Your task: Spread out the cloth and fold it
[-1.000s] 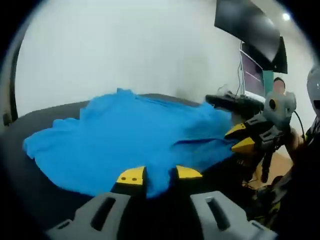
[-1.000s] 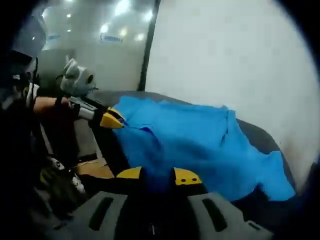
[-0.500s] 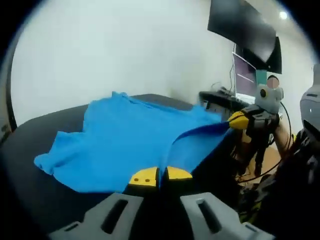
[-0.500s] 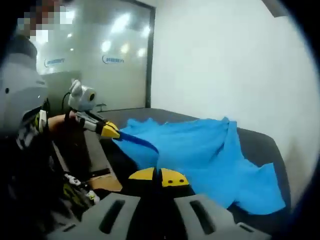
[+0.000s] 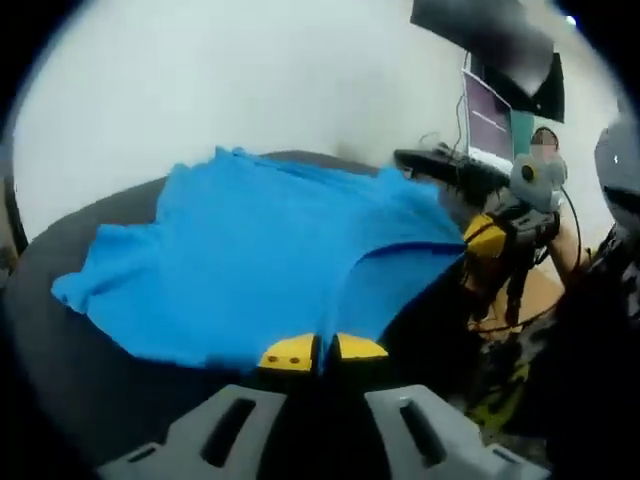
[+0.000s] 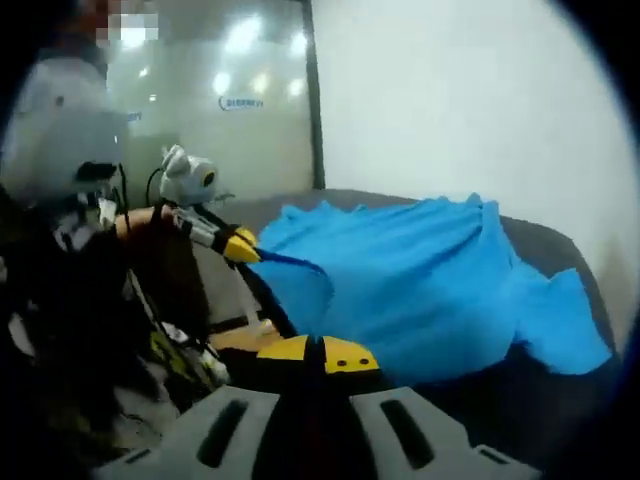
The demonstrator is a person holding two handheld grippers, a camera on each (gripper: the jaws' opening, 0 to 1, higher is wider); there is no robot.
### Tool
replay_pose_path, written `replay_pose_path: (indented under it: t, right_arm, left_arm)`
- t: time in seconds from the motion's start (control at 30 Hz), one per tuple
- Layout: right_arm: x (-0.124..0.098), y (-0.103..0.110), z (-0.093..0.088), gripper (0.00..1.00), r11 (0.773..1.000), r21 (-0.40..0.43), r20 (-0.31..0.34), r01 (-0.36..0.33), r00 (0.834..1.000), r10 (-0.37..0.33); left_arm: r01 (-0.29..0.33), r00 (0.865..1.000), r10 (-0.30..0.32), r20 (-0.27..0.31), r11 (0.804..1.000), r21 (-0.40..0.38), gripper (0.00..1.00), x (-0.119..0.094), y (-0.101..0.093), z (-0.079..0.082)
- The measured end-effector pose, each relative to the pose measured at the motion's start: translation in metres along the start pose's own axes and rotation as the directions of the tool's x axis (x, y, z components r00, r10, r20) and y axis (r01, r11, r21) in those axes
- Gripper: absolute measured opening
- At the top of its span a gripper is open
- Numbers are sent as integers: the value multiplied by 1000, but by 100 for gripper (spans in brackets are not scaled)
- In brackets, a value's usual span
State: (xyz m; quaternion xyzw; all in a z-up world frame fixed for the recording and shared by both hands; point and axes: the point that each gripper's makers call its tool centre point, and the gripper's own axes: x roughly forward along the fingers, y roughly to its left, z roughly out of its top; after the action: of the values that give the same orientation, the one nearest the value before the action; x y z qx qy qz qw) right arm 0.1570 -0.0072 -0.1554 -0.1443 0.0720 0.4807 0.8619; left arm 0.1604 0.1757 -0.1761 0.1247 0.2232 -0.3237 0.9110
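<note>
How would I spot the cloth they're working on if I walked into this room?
Look for the dark table in front of the plain white wall. Draped across most of its top lies the cloth, rumpled, its near edge pinched by the left gripper and the right gripper. It is bright blue, the one vivid colour among grey and black surroundings.

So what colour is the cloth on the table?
Plain bright blue cloth, no pattern visible; it shows best in the left gripper view.
</note>
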Motion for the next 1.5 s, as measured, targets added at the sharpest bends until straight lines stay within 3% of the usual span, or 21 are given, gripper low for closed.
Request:
replay_pose_path:
  t: [0.03, 0.07, 0.13, 0.2, 0.3, 0.33, 0.47, 0.53, 0.63, 0.73, 0.77, 0.8, 0.87, 1.03, 1.17, 1.2, 1.23, 1.27, 1.33, 1.4, 1.5]
  right_arm:
    - [-7, -8, 15, 12, 999, 3, 65, 39, 997, -39]
    - [-15, -17, 32, 14, 997, 38, 127, 65, 989, -69]
    - [-32, -39, 63, 14, 983, 153, 255, 103, 957, -140]
    - [-46, -70, 81, 17, 948, 253, 347, 194, 896, -276]
    - [-53, -108, 86, 18, 889, 330, 381, 318, 816, -434]
    - [-51, -116, 89, 18, 876, 354, 385, 328, 802, -456]
    - [-36, -146, 125, 18, 870, 434, 458, 233, 774, -436]
    - [-28, -170, 149, 18, 873, 414, 476, 259, 755, -450]
    - [-13, -211, 185, 17, 879, 297, 503, 373, 722, -476]
    - [17, -262, 188, 17, 841, 242, 434, 484, 721, -540]
    - [24, -271, 187, 16, 840, 226, 423, 493, 727, -541]
    - [34, -283, 184, 16, 833, 242, 396, 498, 733, -553]
    - [55, -301, 180, 16, 834, 196, 366, 516, 750, -550]
    - [90, -333, 164, 16, 835, 193, 309, 515, 776, -550]
    - [103, -352, 146, 16, 830, 168, 243, 532, 794, -558]
    - [103, -362, 143, 16, 815, 200, 229, 544, 783, -579]
    - [101, -374, 140, 16, 776, 297, 229, 556, 748, -624]
    - [103, -379, 140, 15, 764, 350, 239, 542, 737, -632]
    - [111, -384, 135, 15, 784, 325, 238, 529, 757, -609]
    - [117, -391, 121, 15, 782, 257, 177, 567, 768, -615]
    - [122, -402, 111, 15, 767, 263, 163, 586, 756, -634]
  left_arm:
    - [4, 1000, -5, 19, 1000, 18, 7, -7, 2, 10]
    - [18, 996, -16, 92, 1000, -21, 7, -15, 4, 28]
    - [96, 954, -41, 296, 980, -173, 7, -36, 14, 73]
    - [118, 912, 9, 410, 952, -281, 7, -50, 40, 98]
    - [-2, 901, 137, 411, 950, -313, 7, -46, 91, 99]
    - [-33, 894, 175, 412, 943, -331, 7, -42, 109, 101]
    - [14, 835, 207, 510, 918, -396, 8, -32, 165, 149]
    - [-46, 815, 254, 521, 924, -379, 10, -23, 200, 177]
    - [-159, 787, 317, 530, 933, -322, 15, 1, 247, 218]
    - [-193, 803, 340, 489, 925, -326, 24, 43, 277, 234]
    - [-203, 819, 333, 467, 930, -306, 27, 61, 284, 234]
    - [-222, 843, 337, 420, 928, -300, 29, 80, 293, 230]
    - [-258, 871, 344, 350, 928, -268, 31, 116, 307, 221]
    - [-347, 900, 394, 187, 906, -242, 30, 192, 353, 197]
    - [-401, 889, 436, 141, 889, -220, 27, 246, 386, 190]
    - [-401, 890, 432, 147, 894, -201, 27, 259, 390, 190]
    - [-422, 880, 448, 159, 891, -169, 27, 272, 397, 192]
    - [-444, 870, 464, 166, 884, -145, 27, 284, 404, 191]
    - [-464, 859, 487, 158, 871, -161, 27, 308, 414, 186]
    - [-482, 844, 505, 180, 862, -160, 27, 328, 424, 179]
    - [-496, 838, 514, 183, 857, -139, 29, 350, 437, 169]
